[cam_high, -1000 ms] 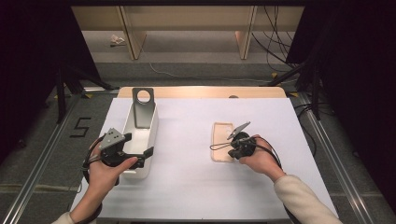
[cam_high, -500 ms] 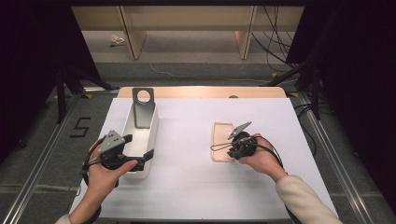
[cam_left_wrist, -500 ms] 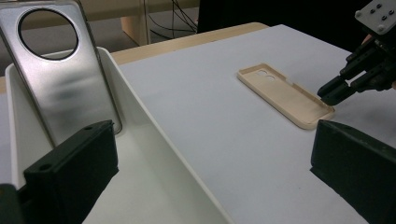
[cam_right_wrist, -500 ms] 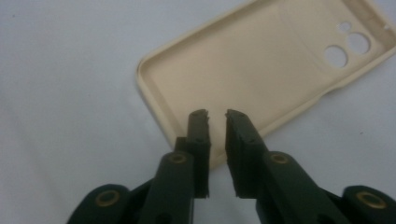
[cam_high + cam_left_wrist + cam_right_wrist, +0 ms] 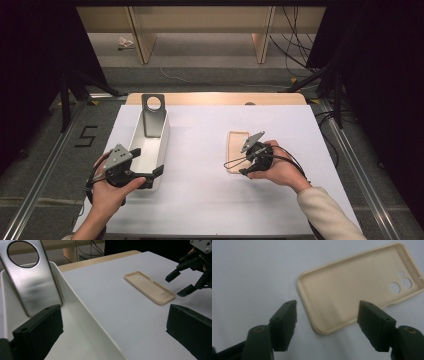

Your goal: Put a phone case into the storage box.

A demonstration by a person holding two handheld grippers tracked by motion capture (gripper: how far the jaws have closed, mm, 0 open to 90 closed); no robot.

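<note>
A beige phone case (image 5: 236,142) lies hollow side up on the white table (image 5: 200,150). My right gripper (image 5: 242,161) hovers at its near end, held by a hand. Its jaws have just been opening and now stand open (image 5: 328,306), with the case's corner (image 5: 352,297) between them and neither pad touching it. A white tray (image 5: 165,145) stands at the left, with a silver plate with a round hole (image 5: 152,117) leaning in its far end. My left gripper (image 5: 147,161) is open at the tray's near end, one jaw inside the tray wall (image 5: 82,315), one outside.
The table's wooden back edge (image 5: 215,98) runs behind the white top. Dark stands (image 5: 67,95) and cables (image 5: 295,50) stand on the floor beyond it, and a "5" mark (image 5: 86,136) lies on the floor to the left. Metal rails flank both sides.
</note>
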